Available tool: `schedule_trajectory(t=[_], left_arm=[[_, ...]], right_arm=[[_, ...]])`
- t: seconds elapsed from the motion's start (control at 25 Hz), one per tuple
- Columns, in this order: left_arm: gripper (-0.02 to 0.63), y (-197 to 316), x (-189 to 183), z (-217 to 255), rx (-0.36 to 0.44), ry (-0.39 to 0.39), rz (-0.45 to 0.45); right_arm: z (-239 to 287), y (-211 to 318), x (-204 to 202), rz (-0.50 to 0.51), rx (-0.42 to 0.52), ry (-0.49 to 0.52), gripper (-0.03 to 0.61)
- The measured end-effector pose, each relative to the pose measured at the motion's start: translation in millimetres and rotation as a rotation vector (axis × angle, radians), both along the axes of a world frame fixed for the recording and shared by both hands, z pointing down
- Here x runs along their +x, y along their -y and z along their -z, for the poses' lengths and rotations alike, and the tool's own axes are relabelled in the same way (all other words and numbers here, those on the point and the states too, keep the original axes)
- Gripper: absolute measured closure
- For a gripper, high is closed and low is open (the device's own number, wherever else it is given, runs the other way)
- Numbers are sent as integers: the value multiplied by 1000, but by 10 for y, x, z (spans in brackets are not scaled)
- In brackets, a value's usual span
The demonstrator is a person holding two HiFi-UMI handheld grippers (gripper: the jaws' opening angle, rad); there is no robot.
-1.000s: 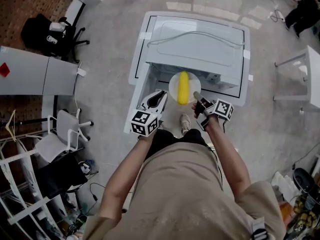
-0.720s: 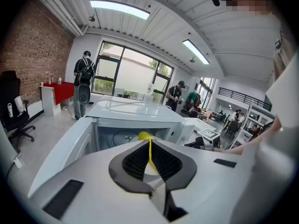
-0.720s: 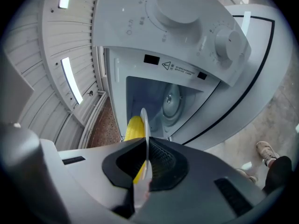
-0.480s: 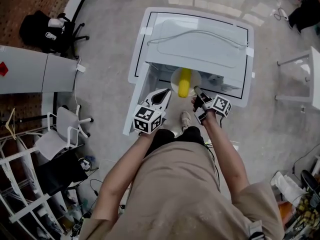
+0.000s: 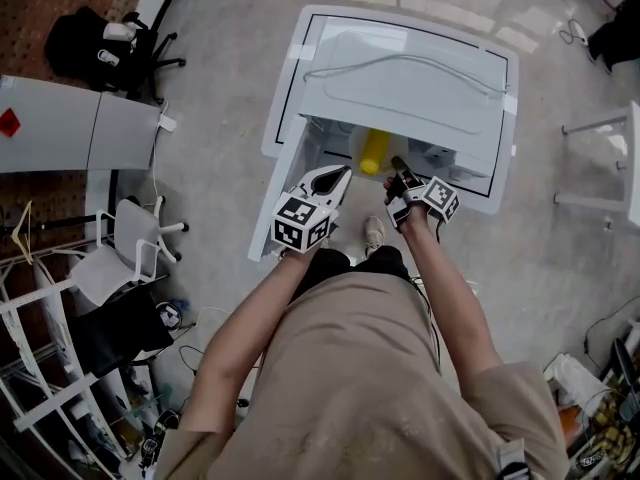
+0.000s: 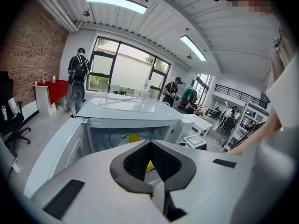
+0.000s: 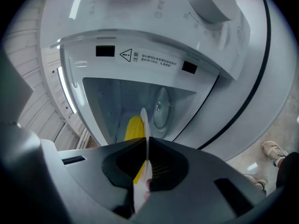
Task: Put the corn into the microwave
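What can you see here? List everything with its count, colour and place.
microwave: one, white, door open, on the table
table: one, white with black border line, under the microwave
corn: one, yellow, on the plate, partly inside the microwave
plate: one, white, rim clamped in the right tool
chairs: two, one black, one white, floor at left
left tool: one, white, jaws together, empty, by the open door
right tool: one, dark, shut on the plate
shoe: one, pale, floor near the table

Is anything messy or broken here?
Nothing stands out. The corn lies on its plate, the right gripper pinches the plate's rim, and the microwave stands open.
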State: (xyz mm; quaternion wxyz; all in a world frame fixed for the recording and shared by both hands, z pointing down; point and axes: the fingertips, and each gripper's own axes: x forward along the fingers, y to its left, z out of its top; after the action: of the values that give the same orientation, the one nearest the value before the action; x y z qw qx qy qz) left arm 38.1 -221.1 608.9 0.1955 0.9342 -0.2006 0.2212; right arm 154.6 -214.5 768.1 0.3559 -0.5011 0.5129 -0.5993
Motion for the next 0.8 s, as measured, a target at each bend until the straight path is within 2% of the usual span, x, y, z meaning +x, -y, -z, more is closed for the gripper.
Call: schedule_trajectory(t=[0.8], left_arm=[[607,66,-27,145,28,-11,-23]], right_arm=[[-308,329,119,-145,-33,28,563]])
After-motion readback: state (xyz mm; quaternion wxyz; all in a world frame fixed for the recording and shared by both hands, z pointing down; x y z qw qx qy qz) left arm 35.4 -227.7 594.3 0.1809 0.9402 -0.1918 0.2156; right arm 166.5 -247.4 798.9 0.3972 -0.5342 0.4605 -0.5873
